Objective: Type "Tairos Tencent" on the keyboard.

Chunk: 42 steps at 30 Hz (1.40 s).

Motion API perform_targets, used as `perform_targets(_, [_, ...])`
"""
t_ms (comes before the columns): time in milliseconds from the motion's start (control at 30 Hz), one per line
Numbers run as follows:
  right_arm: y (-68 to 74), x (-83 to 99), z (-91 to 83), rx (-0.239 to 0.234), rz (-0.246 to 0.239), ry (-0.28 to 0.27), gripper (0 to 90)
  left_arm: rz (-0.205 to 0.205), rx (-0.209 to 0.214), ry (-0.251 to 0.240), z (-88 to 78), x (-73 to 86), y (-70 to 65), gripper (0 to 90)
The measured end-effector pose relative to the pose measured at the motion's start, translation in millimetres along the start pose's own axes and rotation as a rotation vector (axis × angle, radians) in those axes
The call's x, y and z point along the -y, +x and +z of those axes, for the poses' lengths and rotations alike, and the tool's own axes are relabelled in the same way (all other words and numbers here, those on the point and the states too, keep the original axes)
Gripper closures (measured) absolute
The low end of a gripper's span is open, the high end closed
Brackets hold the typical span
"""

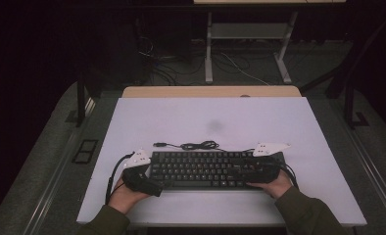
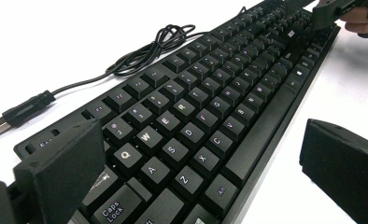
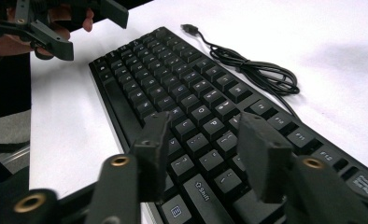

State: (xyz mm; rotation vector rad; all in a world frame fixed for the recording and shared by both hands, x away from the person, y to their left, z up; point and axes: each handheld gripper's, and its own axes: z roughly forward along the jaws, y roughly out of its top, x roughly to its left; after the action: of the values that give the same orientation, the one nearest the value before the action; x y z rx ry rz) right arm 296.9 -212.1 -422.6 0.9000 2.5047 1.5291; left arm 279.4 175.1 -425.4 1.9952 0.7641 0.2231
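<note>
My left gripper [image 1: 143,172] jaws apart astride the black keyboard [image 1: 208,169] end, my right gripper [image 1: 259,171] half-open above keys, white table [image 1: 205,120], dark room, grey floor.

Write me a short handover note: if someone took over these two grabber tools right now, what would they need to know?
Left gripper: jaws wide open, straddling the left end of the black keyboard, one jaw over the back edge, one off the front edge; nothing clamped.
Right gripper: jaws part open above the keys at the keyboard's right end, holding nothing.
Keyboard lies flat near the front of the white table; its cable is loosely coiled behind it, plug unconnected.
Done: both grippers are placed at the ends.
Left: probably closing on the keyboard and moving it; no lift shows yet.
</note>
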Motion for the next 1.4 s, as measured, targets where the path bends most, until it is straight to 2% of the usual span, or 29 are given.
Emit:
perform_targets(300, [2.8, -1.1, 9.5, -0.02, -0.023, 0.028, 72.0, 0.0, 0.001, 0.001, 0.2, 0.1, -0.1, 0.0])
perform_targets(400, [3.4, -0.5, 14.8, -0.018, -0.027, 0.054, 80.7, 0.001, 0.001, 0.001, 0.3, 0.1, -0.2, 0.0])
perform_targets(600, [1.7, 1.5, 17.6, -0.011, -0.027, 0.101, 89.0, 0.003, 0.003, 0.001, 0.9, 0.1, -0.4, 0.0])
perform_targets(1100, [0.6, 6.4, 22.2, -0.012, -0.035, 0.188, 89.2, 0.003, 0.003, 0.002, 1.3, 0.2, -0.4, 0.0])
perform_targets(1400, [1.7, 7.8, 23.2, -0.006, -0.046, 0.202, 89.2, 0.001, 0.003, 0.001, 1.8, -0.7, -0.8, 0.0])
